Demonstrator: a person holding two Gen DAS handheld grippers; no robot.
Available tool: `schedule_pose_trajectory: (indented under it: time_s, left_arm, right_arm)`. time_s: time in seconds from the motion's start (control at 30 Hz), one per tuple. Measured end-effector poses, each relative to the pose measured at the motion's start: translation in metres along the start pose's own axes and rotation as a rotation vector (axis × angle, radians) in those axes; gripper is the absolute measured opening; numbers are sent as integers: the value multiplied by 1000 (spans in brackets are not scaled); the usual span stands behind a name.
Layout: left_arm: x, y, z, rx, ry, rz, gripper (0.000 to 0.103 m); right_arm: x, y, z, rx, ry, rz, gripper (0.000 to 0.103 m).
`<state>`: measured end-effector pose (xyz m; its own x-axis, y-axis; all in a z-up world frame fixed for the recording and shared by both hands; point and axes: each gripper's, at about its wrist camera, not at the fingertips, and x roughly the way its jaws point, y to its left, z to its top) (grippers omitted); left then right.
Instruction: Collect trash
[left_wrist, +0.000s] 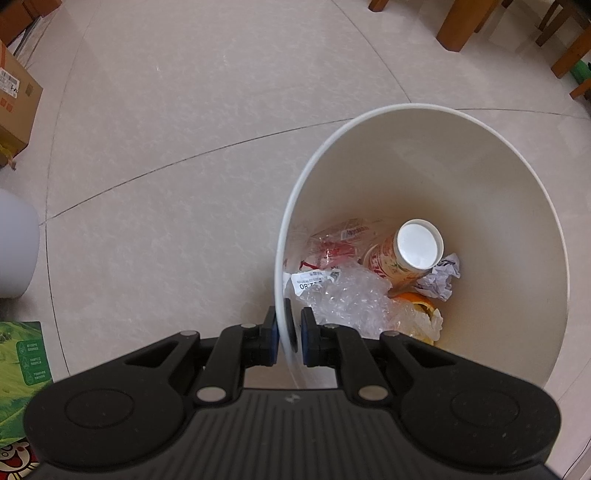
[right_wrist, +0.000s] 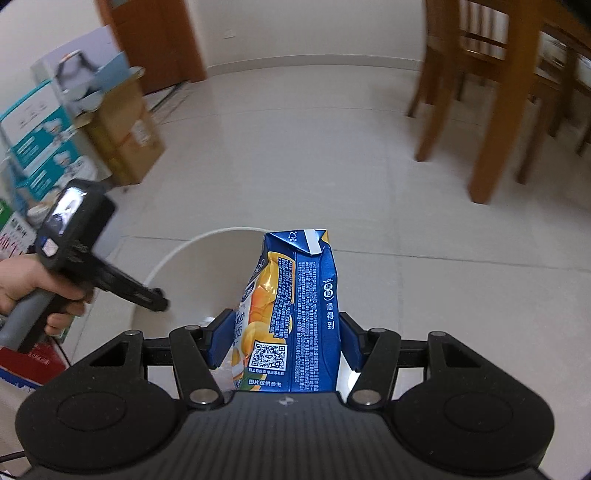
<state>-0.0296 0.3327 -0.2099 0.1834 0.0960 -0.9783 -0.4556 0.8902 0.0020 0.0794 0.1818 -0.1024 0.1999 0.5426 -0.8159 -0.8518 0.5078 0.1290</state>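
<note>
The left gripper (left_wrist: 287, 329) has its jaws drawn narrow around the near wall of a round white plastic waste bin (left_wrist: 480, 155), one pad outside the rim and one inside, pinching the thin edge between them. The bin stands on a pale beige tiled floor (left_wrist: 184, 129) and holds a heap of rubbish at its bottom: a printed paper cup with a white lid (left_wrist: 410, 251) lying tilted, a crumpled ball of white paper (left_wrist: 441, 278) just beside it, clear crinkled plastic wrap (left_wrist: 347, 299) with a white printed label, a red-printed transparent wrapper (left_wrist: 336, 243) behind that, and a piece of orange peel (left_wrist: 417, 302) near the front. The right gripper (right_wrist: 282, 341) grips a blue juice carton printed with yellow fruit and a QR code (right_wrist: 306, 306), its jaws closed on the two sides of the upright, slightly dented pack. In the right wrist view the carton is held above the near side of the bin, whose white rim (right_wrist: 173, 254) shows behind it. To the left, a person's hand (right_wrist: 26, 284) holds the handle of the other gripper at the bin's edge. Cardboard boxes (right_wrist: 122, 133) and wooden chair legs (right_wrist: 495, 140) stand further off.
</note>
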Motion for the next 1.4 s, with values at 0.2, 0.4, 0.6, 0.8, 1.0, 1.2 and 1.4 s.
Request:
schedule_pose_trajectory:
  time_s: [0.2, 0.4, 0.6, 0.8, 1.0, 1.2, 1.4]
  left_arm:
    - [1, 0, -1, 4, -1, -3, 8]
    - [0, 3, 0, 3, 1, -12, 9]
    - [1, 4, 1, 2, 2, -14, 9]
    - [0, 3, 1, 0, 6, -15, 9]
    - [-2, -1, 1, 2, 7, -5, 9]
    - [-3, -8, -1, 15, 6, 12, 9]
    - [-6, -13, -3, 24, 6, 12, 9]
  right_arm:
    - [28, 30, 11, 4, 35, 33, 89]
    - [32, 21, 4, 69, 37, 19, 95]
    - [30, 10, -3, 134, 58, -11, 95]
    - [31, 12, -10, 177, 128, -51, 95]
    - [30, 20, -16, 219, 195, -103, 95]
    - [43, 33, -22, 272, 284, -197, 96]
    - [57, 50, -29, 288, 362, -246, 98]
